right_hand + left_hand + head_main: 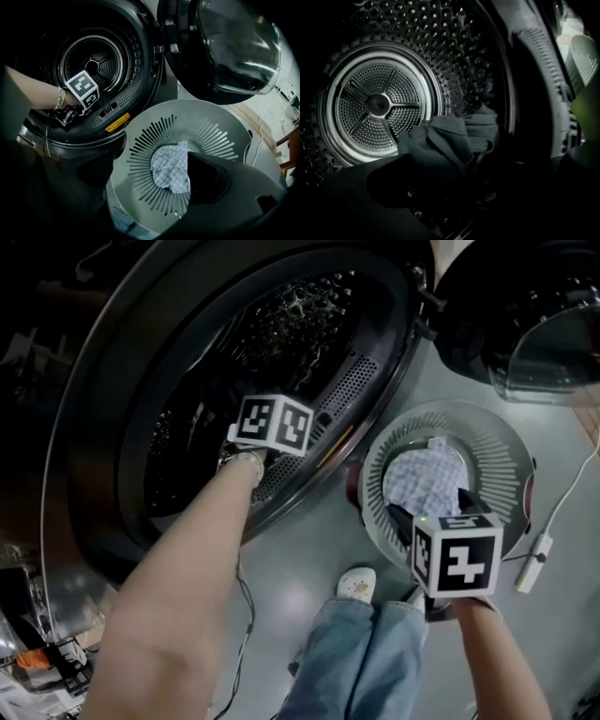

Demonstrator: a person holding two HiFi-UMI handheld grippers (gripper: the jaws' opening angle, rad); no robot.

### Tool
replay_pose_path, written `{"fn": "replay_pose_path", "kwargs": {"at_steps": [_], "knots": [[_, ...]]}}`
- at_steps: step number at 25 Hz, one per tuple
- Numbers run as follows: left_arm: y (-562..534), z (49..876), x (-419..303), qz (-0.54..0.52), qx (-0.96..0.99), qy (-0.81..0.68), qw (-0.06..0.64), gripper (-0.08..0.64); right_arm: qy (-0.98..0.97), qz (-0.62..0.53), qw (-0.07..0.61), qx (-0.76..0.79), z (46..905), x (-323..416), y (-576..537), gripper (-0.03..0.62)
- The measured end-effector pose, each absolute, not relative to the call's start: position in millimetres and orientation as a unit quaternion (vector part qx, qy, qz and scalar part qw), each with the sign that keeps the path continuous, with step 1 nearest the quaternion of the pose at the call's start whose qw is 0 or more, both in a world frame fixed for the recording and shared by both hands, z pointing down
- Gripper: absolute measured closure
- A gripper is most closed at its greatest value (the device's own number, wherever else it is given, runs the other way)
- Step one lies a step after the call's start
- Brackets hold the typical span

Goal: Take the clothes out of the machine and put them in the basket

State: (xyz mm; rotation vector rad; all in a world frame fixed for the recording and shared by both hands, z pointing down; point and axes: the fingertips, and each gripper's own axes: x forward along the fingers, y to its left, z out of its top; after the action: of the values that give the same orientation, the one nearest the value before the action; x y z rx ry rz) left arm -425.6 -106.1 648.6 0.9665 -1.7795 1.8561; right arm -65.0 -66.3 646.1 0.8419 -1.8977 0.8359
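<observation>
The machine's drum (281,334) stands open. My left gripper reaches in through the opening, and only its marker cube (273,424) shows in the head view. In the left gripper view a crumpled dark green cloth (447,140) lies on the drum floor just ahead of the left gripper (450,190), whose jaws stand open and apart from it. The round grey slotted basket (506,451) sits on the floor to the right, with a blue-checked cloth (422,482) in its bottom. My right gripper (431,509) hangs open over the basket, with nothing in it (150,185).
The machine's glass door (525,324) is swung open at the upper right, above the basket. The person's shoe (357,584) and a jeans leg (352,662) are beside the basket. A white cable with a plug (532,561) lies at the right. Clutter (42,662) sits at the bottom left.
</observation>
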Motion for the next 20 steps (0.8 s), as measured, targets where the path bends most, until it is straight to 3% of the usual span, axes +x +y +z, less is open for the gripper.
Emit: {"fn": "replay_pose_path", "kwargs": {"at_steps": [3,4,5,20], "knots": [[-103,645,-434,0.660,0.321,-0.647,0.207,0.083,-0.765,0.327,0.443,0.334,649,-61,-65,0.104],[-102,641,-434,0.655,0.316,-0.653,0.211,0.323,-0.765,0.325,0.445,0.333,649,-59,-65,0.107],[-101,637,-432,0.646,0.316,-0.661,0.215,0.488,-0.765,0.323,0.447,0.332,648,-58,-64,0.111],[-97,584,-332,0.512,0.445,-0.704,0.212,0.497,-0.768,0.323,0.447,0.326,613,-30,-44,0.152]]}}
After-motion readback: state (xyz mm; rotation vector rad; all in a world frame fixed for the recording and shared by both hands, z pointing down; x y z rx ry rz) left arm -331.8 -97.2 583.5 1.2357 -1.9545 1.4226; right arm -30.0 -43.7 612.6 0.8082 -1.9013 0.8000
